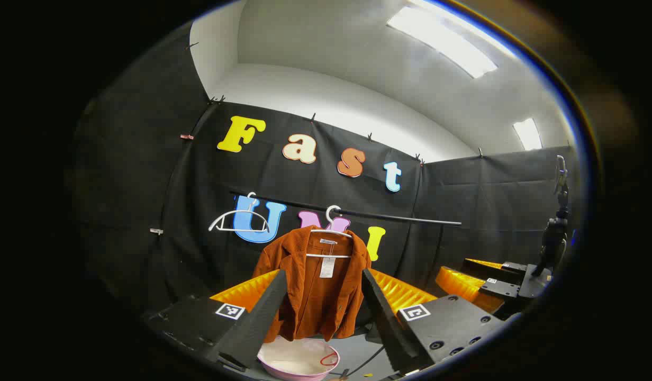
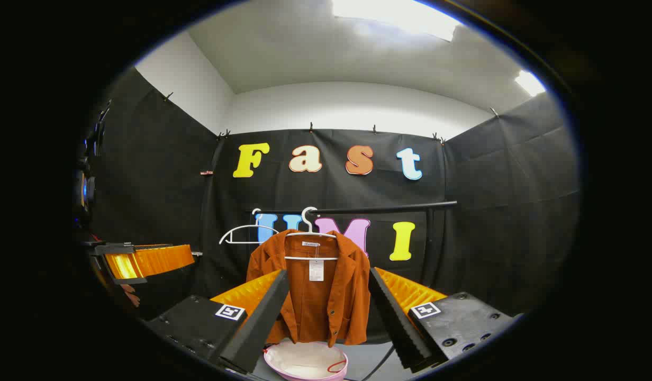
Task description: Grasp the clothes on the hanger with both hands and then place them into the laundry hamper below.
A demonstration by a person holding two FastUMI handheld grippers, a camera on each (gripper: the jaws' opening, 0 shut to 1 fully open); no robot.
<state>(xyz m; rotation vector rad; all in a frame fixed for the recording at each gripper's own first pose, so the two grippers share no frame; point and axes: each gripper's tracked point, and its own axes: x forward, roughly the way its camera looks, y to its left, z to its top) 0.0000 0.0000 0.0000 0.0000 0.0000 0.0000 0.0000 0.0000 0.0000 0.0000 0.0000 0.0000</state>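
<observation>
Black cloth walls close the booth under a white ceiling, with a black rail (image 2: 381, 210) across the back. The left gripper (image 1: 322, 312) is level, fingers spread wide, facing the rust-orange jacket (image 1: 315, 288) well ahead. The right gripper (image 2: 326, 317) stands the same, wide and holding nothing. The jacket hangs on a white hanger (image 2: 310, 233) from the rail, open air all around it; an empty hanger (image 2: 246, 233) hangs just beside. The pink laundry hamper (image 2: 307, 362) sits directly below the jacket's hem
</observation>
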